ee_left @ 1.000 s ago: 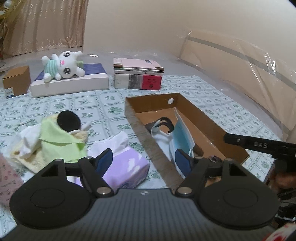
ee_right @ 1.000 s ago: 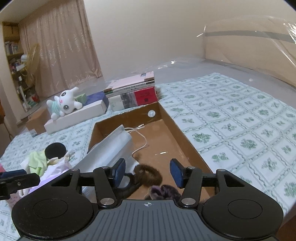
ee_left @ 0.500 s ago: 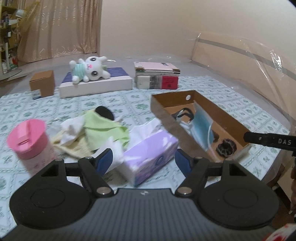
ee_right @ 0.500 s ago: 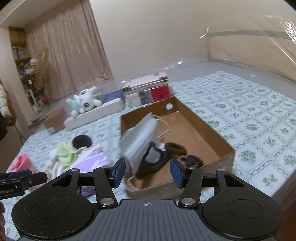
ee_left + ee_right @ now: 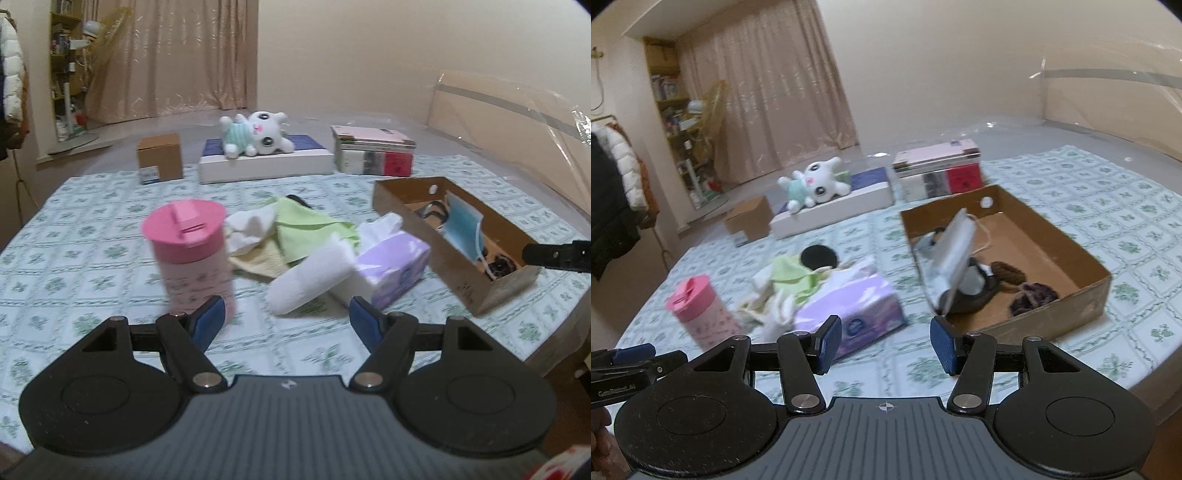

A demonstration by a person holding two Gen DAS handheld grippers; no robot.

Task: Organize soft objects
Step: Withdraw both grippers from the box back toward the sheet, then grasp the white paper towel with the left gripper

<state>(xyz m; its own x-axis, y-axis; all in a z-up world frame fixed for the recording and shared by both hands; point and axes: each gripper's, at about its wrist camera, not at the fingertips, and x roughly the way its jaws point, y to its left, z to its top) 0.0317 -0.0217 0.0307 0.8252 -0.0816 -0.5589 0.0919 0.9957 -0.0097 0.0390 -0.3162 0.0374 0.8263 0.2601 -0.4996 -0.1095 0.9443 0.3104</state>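
Note:
A brown cardboard box [image 5: 1082,280] [image 5: 461,284] lies on the patterned cloth and holds a blue face mask [image 5: 461,229], a black item and hair scrunchies [image 5: 1034,299]. A pile of cloths, with a green cloth [image 5: 310,229] [image 5: 788,273], a white rolled towel [image 5: 310,280] and a black round pad [image 5: 820,256], lies left of the box beside a purple tissue pack [image 5: 391,266] [image 5: 853,314]. My left gripper [image 5: 286,319] is open and empty, held back above the near edge. My right gripper [image 5: 884,341] is open and empty in front of the box.
A pink lidded cup [image 5: 192,254] [image 5: 701,314] stands left of the pile. At the back are a white plush toy [image 5: 255,134] on a flat white box [image 5: 266,166], a small cardboard box [image 5: 159,157] and stacked books [image 5: 373,155]. The table edge [image 5: 546,343] runs near right.
Both grippers have pulled back and up from the box. The left view has swung left, bringing the pink cup and rolled towel into sight. Both grippers stay open.

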